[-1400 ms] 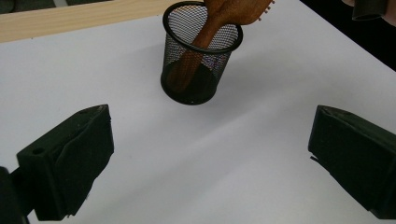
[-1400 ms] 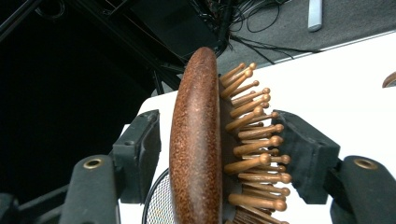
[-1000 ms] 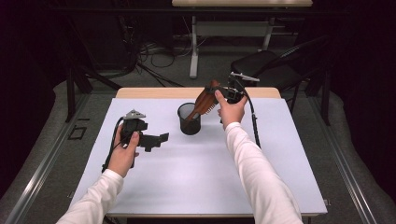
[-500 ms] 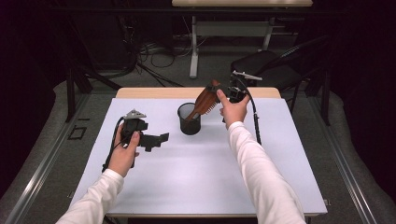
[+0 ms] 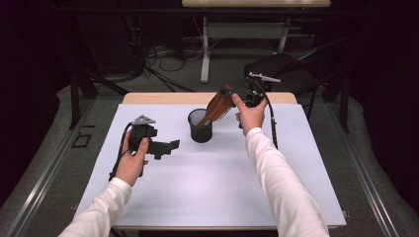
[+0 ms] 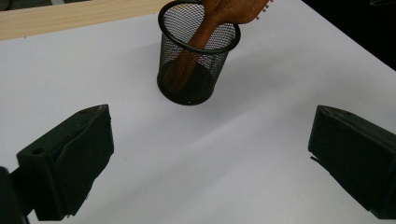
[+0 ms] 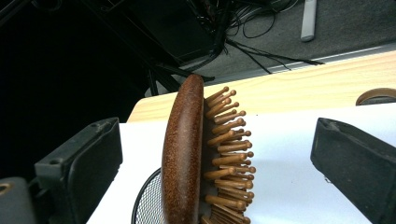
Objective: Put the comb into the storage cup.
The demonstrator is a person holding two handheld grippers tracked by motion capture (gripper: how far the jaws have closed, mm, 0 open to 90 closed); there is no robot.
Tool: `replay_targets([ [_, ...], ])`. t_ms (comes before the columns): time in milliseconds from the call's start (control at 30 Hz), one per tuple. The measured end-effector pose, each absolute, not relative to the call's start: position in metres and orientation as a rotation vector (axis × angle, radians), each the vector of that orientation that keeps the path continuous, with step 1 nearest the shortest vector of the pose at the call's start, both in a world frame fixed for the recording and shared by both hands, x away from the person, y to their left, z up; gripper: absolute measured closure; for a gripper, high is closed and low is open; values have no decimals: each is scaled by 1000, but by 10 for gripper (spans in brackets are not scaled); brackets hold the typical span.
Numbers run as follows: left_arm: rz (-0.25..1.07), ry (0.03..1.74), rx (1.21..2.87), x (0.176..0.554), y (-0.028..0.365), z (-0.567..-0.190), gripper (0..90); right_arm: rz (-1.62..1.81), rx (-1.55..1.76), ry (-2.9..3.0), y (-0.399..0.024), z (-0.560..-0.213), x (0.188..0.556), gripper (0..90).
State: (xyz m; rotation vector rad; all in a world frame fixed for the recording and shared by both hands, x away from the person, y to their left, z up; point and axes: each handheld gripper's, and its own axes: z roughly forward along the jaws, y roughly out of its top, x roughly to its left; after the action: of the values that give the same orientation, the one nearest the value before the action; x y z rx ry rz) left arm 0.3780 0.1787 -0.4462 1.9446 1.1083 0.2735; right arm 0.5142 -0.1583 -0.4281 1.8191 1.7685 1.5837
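- A black mesh cup (image 5: 200,126) stands upright on the white worktop (image 5: 207,182), toward its far edge and near the middle.
- A wooden hairbrush (image 5: 217,106) leans in the cup, handle down inside the mesh, its head tilted up and out over the rim toward the right tongs (image 5: 245,97).
- In the right gripper view the brush head (image 7: 184,154) stands on edge between the two jaws, bristles facing the right-hand jaw. The jaws are spread wide and neither touches the brush.
- The right hand (image 5: 251,116) holds those tongs just right of the cup, raised above the worktop.
- The left tongs (image 5: 168,146) sit left of the cup, well apart from it, gaping wide with nothing between them.
- The left hand (image 5: 132,160) holds them low over the worktop.
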Motion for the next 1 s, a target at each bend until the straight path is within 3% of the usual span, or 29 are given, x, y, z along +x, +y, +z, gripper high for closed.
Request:
replay_targets([
  [1000,279,1107,1947,382,181,-440,4,1470,1723,1910,-165,-412,507,0],
])
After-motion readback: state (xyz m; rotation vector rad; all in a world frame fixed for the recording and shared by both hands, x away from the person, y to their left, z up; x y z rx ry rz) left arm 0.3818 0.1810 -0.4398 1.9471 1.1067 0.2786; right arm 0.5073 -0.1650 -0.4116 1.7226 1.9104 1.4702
